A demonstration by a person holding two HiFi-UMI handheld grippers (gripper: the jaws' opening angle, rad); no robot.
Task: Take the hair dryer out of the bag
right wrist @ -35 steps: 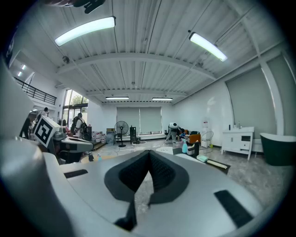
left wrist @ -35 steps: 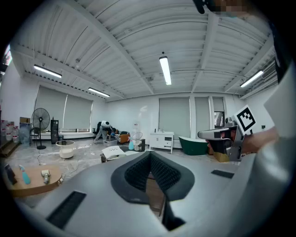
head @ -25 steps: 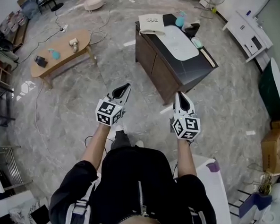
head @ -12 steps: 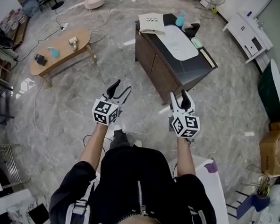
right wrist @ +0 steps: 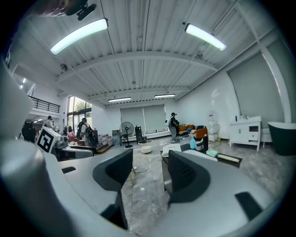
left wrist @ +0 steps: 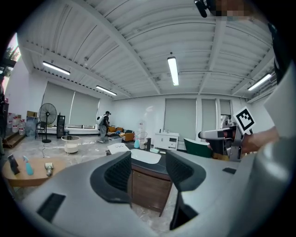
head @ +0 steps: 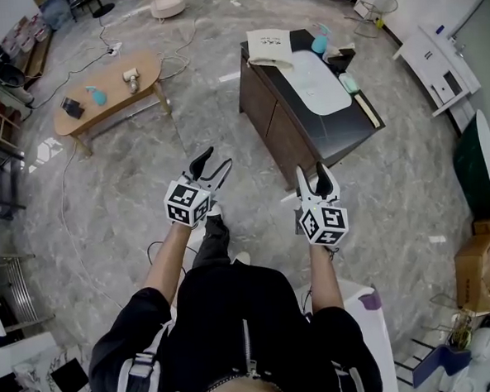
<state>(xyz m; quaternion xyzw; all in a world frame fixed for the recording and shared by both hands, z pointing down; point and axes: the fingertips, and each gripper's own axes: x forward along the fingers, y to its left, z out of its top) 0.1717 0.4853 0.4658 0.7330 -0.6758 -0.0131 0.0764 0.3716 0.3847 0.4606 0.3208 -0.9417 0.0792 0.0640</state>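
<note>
We stood short of the cabinet with both grippers empty.
The dark cabinet (head: pixel 295 134) stood ahead of us on the marble floor (head: pixel 112 191), well apart from our hands. On its far left corner lay the white bag (head: pixel 267 45), beside a white oval tray (head: pixel 316 79) and a blue spray bottle (head: pixel 320 39); we could not see into the bag or make out the hair dryer. Our left gripper (head: pixel 210 162) and right gripper (head: pixel 312 177) held their jaws wide apart, nothing between them.

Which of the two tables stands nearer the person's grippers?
The dark brown cabinet table, just ahead of the right gripper, with a white mat on top. The light oval wooden table stands farther off, to the left.
</note>
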